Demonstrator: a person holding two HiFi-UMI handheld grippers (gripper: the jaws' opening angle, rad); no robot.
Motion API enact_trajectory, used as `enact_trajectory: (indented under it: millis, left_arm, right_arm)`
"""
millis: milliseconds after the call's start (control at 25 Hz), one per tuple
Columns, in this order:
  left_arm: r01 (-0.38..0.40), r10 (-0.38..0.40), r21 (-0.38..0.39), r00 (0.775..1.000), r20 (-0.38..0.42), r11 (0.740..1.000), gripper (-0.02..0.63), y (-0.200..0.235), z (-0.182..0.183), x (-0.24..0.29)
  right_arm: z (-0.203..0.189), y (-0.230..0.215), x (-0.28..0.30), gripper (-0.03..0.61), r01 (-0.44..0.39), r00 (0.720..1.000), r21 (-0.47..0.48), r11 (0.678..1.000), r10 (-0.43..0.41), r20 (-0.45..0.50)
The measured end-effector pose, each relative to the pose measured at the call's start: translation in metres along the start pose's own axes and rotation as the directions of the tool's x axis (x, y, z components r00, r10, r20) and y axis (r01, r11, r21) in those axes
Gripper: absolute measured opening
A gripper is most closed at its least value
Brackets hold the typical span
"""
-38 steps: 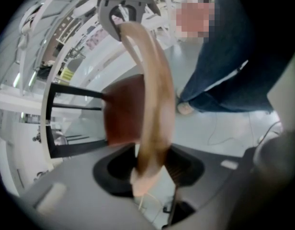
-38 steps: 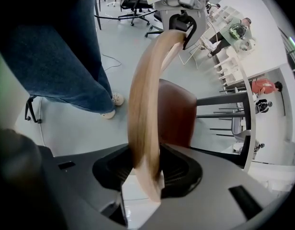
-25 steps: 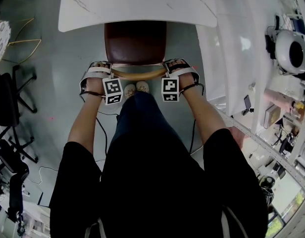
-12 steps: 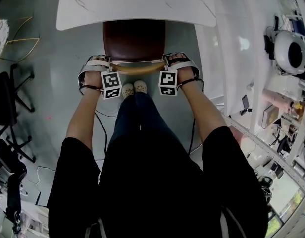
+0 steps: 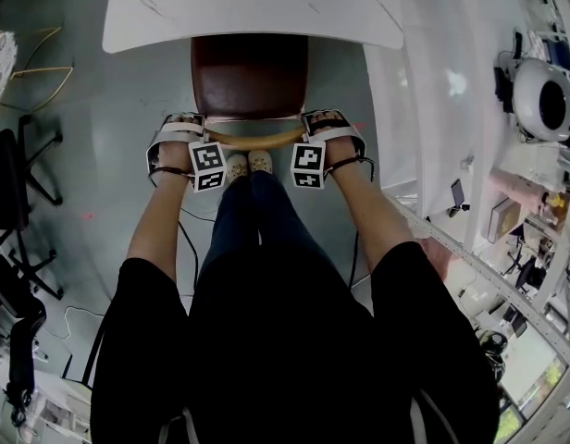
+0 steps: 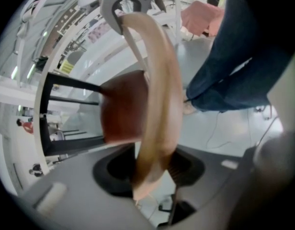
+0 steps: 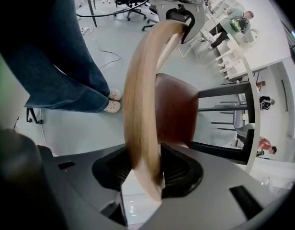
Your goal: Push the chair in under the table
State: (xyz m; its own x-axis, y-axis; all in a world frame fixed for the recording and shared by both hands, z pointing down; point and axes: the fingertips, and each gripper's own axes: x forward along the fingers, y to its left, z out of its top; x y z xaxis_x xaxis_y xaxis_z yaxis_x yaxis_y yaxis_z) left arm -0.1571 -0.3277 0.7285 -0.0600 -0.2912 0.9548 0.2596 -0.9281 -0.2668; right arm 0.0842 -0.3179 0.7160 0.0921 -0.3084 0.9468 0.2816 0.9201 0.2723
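The person wears a black short-sleeved top point(image 5: 285, 340), dark blue jeans point(image 5: 253, 215) and pale clog-style shoes point(image 5: 248, 163).

Chair point(image 5: 250, 77) sat with its seat's far end tucked under the table point(image 5: 174, 12), backrest point(image 5: 257, 139) nearest the person, shoes point(image 5: 248, 163) just behind it, office chair point(image 5: 12, 192) well off left, long desk point(image 5: 433, 91) along the right

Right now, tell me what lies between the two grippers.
In the head view, the chair's wooden backrest spans from the left gripper to the right gripper, both gripping it.
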Motion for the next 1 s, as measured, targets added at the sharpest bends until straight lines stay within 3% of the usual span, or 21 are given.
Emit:
enact_trajectory:
  millis: [160, 360, 480, 560, 640, 760, 840, 1000]
  left_arm:
    - [0.012, -0.012, -0.027, 1.000, -0.004, 1.000, 0.193, 0.000, -0.001, 0.001]
    - [0.031, -0.026, -0.173, 0.999, 0.034, 0.984, 0.274, 0.003, -0.003, -0.010]
    - [0.007, 0.008, -0.217, 0.997, 0.071, 0.976, 0.284, 0.001, -0.003, -0.028]
    - [-0.032, 0.057, -0.249, 0.994, 0.093, 0.968, 0.280, 0.004, -0.007, -0.045]
    - [-0.085, 0.120, -0.283, 0.987, 0.107, 0.955, 0.233, 0.010, -0.010, -0.065]
    - [-0.152, 0.201, -0.328, 0.972, 0.124, 0.932, 0.188, 0.021, -0.010, -0.093]
    - [-0.185, 0.251, -0.371, 0.958, 0.138, 0.910, 0.129, 0.030, -0.008, -0.111]
    - [-0.253, 0.380, -0.517, 0.912, 0.153, 0.817, 0.040, 0.061, -0.006, -0.157]
  right_arm:
    - [0.001, 0.000, 0.001, 0.156, 0.007, 1.000, 0.035, 0.999, -0.008, 0.015]
    - [-0.001, 0.000, -0.006, 0.232, -0.019, 0.999, 0.155, 0.988, 0.012, 0.048]
    - [0.000, 0.002, -0.020, 0.233, 0.018, 0.997, 0.125, 0.992, -0.027, 0.068]
    - [-0.002, 0.001, -0.033, 0.233, 0.042, 0.994, 0.159, 0.986, -0.057, 0.093]
    - [-0.007, -0.005, -0.049, 0.233, 0.070, 0.989, 0.220, 0.973, -0.097, 0.111]
    - [-0.014, -0.023, -0.074, 0.228, 0.121, 0.976, 0.339, 0.933, -0.174, 0.131]
    - [-0.019, -0.039, -0.093, 0.158, 0.154, 0.963, 0.420, 0.894, -0.231, 0.138]
    - [-0.022, -0.078, -0.141, 0.059, 0.243, 0.911, 0.546, 0.802, -0.383, 0.156]
